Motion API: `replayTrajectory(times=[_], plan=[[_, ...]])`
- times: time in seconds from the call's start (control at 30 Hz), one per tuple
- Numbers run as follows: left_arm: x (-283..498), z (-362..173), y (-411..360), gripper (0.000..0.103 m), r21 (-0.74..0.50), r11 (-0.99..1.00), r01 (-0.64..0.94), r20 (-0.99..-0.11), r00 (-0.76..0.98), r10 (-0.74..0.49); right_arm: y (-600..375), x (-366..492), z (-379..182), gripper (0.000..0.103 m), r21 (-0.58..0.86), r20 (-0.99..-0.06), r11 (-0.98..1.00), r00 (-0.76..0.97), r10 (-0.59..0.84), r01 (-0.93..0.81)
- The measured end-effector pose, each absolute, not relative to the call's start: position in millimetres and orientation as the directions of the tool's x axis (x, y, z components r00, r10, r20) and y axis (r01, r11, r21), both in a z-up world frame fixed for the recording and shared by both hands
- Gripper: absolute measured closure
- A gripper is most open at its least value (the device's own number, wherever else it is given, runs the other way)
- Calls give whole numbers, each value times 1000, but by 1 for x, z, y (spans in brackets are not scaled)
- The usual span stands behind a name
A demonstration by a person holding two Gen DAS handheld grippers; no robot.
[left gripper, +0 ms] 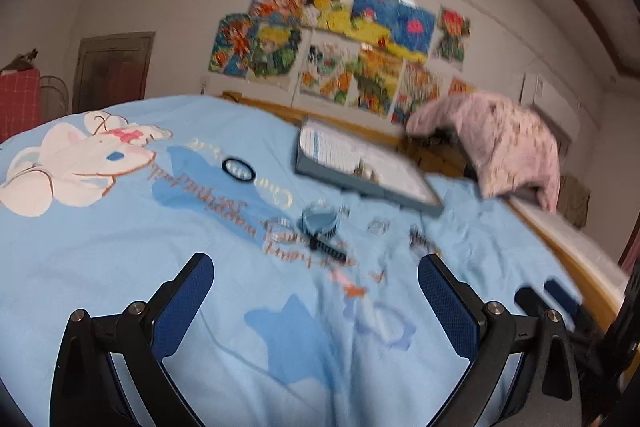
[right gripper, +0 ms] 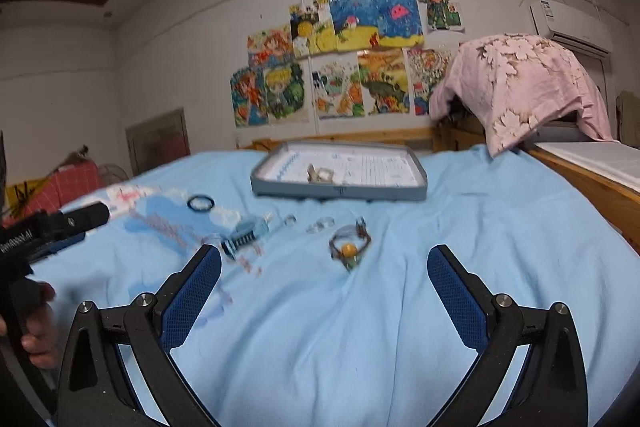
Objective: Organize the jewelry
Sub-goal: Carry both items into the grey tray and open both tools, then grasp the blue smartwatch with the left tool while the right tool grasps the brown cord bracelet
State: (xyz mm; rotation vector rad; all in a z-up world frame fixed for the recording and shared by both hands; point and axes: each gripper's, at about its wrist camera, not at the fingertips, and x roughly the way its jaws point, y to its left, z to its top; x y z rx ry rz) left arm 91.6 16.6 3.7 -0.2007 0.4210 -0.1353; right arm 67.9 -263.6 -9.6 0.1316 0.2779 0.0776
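Currently, step: approach, judging by both tools hovering empty over the bed; nothing looks picked yet.
Right gripper (right gripper: 324, 267): lower centre of its view, jaws spread wide, holding nothing.
Left gripper (left gripper: 316, 277): lower centre of its view, jaws wide apart, empty.
Nearest piece: one amber-beaded bracelet (right gripper: 349, 245), centre frame, just beyond the right fingers.
Mid-frame pieces: one blue pleated hair tie (left gripper: 320, 221); about three clear small items (right gripper: 320, 225), blurred; one black ring band (left gripper: 238, 169).
Far: one grey tray (right gripper: 340, 191), already holding one small pale piece (right gripper: 320, 174).
Next move: probably lower onto the bracelet, close gently, then carry it to the tray.
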Motion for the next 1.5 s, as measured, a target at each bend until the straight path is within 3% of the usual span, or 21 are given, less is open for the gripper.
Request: replayTrajectory(times=[0.13,0.33,0.7,0.83,0.97,1.13,1.33,1.4,1.5], plan=[[97,-12,11,0,-173,981,88,-457,875,-159,-254,73,-10,2,91,-284,994,955,80,-57],[101,-18,15,0,-186,977,102,-482,857,-181,-251,80,-12,2,7,-343,999,939,-27,31],[152,-21,29,0,-306,948,93,-537,805,-252,-270,128,-10,2,86,-439,996,897,49,-12],[182,-17,19,2,-268,957,106,-533,811,-239,-278,155,-15,2,87,-435,996,898,68,-34],[218,-21,0,13,-180,972,154,-561,795,-230,-292,182,-21,2,95,-433,995,900,53,-13],[253,-29,-13,25,-176,963,203,-596,757,-269,-293,210,-29,3,121,-441,991,892,99,-50],[286,-41,-28,37,-126,966,226,-639,726,-253,-274,235,-41,21,115,-474,980,859,196,-160],[295,-45,-29,39,-128,966,225,-650,717,-253,-269,243,-48,35,113,-505,977,836,214,-181],[307,-48,-26,40,-160,962,223,-653,707,-273,-265,247,-56,38,128,-527,973,817,233,-195]])
